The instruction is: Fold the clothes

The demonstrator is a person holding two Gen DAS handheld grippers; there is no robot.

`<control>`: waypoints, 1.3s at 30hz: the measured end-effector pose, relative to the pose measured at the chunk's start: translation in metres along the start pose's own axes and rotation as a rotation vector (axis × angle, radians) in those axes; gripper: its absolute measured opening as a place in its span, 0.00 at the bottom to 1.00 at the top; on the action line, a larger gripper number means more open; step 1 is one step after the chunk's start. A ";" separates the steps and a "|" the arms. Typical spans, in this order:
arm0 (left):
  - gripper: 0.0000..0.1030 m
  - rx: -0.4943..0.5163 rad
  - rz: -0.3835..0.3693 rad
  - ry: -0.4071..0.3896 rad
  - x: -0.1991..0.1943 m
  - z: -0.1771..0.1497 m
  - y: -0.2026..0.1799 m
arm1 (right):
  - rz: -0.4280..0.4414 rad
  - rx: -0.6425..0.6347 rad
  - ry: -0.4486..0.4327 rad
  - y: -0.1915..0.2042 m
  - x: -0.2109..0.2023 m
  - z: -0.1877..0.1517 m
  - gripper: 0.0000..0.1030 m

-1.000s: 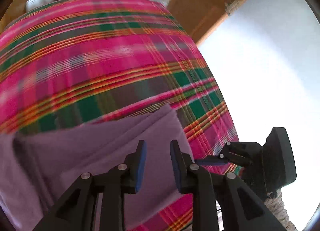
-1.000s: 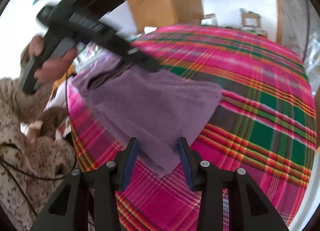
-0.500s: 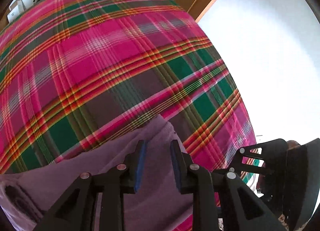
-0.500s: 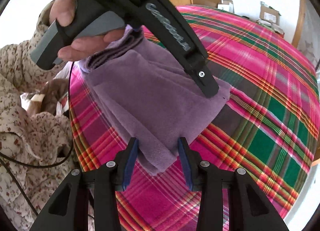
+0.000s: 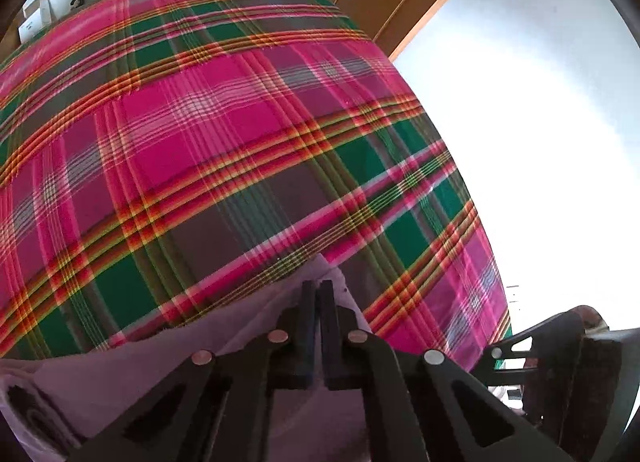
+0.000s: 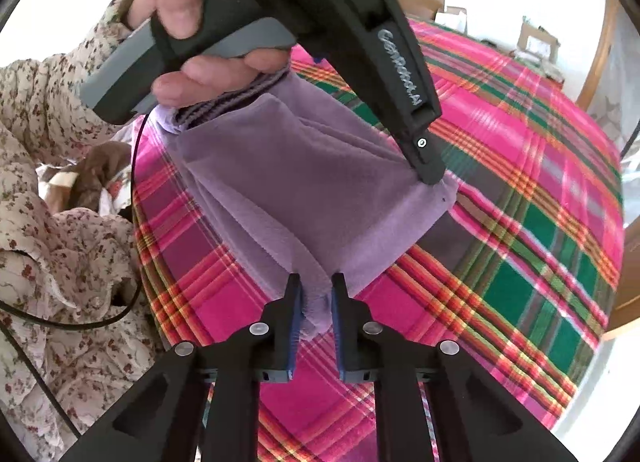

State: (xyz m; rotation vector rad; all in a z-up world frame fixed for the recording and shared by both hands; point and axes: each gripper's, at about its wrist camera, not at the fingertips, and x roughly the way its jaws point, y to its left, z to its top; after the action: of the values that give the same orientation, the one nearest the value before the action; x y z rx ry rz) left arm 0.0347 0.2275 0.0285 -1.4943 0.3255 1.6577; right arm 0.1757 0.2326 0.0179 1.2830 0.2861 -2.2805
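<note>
Here, garment: a lilac fleece garment [image 6: 304,186], partly folded, lay on the plaid bedspread [image 6: 520,190] near its edge.
Handling: likely soft, light and limp, with a napped pile that should not slip; corners and layered edges looked the best places to take hold.
Left gripper [image 5: 316,294]: its jaws had just been closing and were pressed together on the far corner.
Right gripper [image 6: 314,302]: its jaws had just been closing, pinching the thick near corner.
Bedspread: smooth woven check, pink, green and orange.
Person: floral sleeve [image 6: 52,110] to the side.
</note>
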 end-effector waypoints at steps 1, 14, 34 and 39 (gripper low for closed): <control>0.02 -0.003 0.000 -0.001 0.001 0.000 0.000 | -0.011 0.000 -0.006 0.002 -0.002 -0.001 0.14; 0.02 -0.021 -0.002 -0.003 0.006 -0.001 -0.001 | -0.129 -0.066 0.029 0.029 -0.009 -0.015 0.09; 0.02 -0.030 -0.018 -0.011 0.001 -0.005 0.001 | -0.111 0.109 -0.110 -0.003 -0.038 -0.010 0.09; 0.02 -0.052 -0.036 -0.007 0.001 -0.006 0.004 | 0.047 0.179 -0.082 -0.025 -0.009 -0.010 0.23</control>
State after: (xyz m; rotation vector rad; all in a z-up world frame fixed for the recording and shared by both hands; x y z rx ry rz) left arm 0.0362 0.2212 0.0243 -1.5237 0.2522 1.6542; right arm 0.1741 0.2612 0.0188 1.2638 0.0229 -2.3550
